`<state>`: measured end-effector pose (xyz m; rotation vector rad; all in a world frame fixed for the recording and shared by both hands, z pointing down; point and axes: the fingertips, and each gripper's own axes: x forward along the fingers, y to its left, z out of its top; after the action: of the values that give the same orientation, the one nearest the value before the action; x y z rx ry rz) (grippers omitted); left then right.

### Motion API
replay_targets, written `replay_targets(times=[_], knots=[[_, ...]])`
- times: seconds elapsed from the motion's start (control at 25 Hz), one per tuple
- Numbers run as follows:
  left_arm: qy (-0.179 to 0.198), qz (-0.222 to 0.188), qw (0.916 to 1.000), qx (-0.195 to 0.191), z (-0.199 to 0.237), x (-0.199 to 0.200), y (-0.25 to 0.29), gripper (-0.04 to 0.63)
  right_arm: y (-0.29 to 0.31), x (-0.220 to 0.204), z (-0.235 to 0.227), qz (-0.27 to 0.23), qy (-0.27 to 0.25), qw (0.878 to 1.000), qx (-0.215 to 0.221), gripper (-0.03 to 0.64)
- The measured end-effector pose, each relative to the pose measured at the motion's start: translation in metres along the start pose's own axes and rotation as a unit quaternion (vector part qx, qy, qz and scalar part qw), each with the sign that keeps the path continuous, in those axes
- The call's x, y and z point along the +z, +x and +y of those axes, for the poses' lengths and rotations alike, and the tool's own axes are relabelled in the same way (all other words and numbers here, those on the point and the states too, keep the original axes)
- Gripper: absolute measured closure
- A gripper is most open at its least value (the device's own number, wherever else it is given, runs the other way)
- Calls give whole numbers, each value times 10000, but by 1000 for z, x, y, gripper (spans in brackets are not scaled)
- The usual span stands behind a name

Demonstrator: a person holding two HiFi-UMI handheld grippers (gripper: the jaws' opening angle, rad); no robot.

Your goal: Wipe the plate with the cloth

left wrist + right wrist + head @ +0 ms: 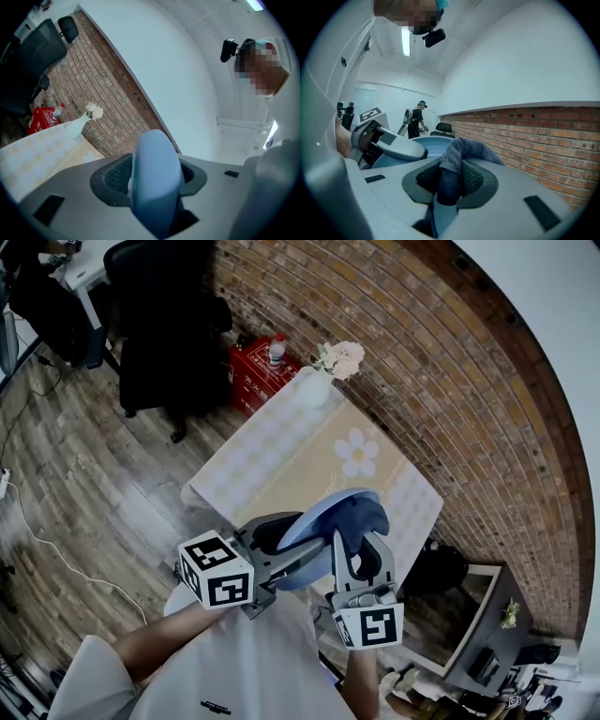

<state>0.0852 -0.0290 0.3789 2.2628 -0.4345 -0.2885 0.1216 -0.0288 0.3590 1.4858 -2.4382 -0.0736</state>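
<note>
A light blue plate [314, 538] is held up in the air over the near end of the table, tilted on edge. My left gripper [286, 554] is shut on the plate's rim [157, 180], which fills the space between its jaws. My right gripper [356, 554] is shut on a blue-grey cloth [361, 519]. The cloth [457, 164] bunches between the jaws and lies against the plate's [423, 146] upper face. In the right gripper view my left gripper [386, 145] shows at the left, clamped on the plate.
A table [272, 465] with a checked yellow cover and a white flower print lies below. A white vase with flowers [323, 376] stands at its far end. Red crate with a bottle [262, 367] and a black office chair [159, 329] stand beyond. A brick wall [441, 399] runs along the right.
</note>
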Motion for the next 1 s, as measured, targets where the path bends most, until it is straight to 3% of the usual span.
replay_targets(times=[0.28,0.48,0.64,0.76,1.0], knots=[[144,18,9995,269,9,1,-1,383,-18,48,0,-600,394,9973,159,520],[256,127,9991,311,7,-6,1,383,-21,78,20,-943,402,9937,452,520],[430,217,9978,451,9,-9,3,383,-15,86,34,-959,323,9927,651,520],[766,323,9950,561,7,-10,3,383,-7,91,46,-928,315,9917,832,520],[1399,495,9869,633,1,-12,4,383,9,80,47,-502,100,9962,711,520]])
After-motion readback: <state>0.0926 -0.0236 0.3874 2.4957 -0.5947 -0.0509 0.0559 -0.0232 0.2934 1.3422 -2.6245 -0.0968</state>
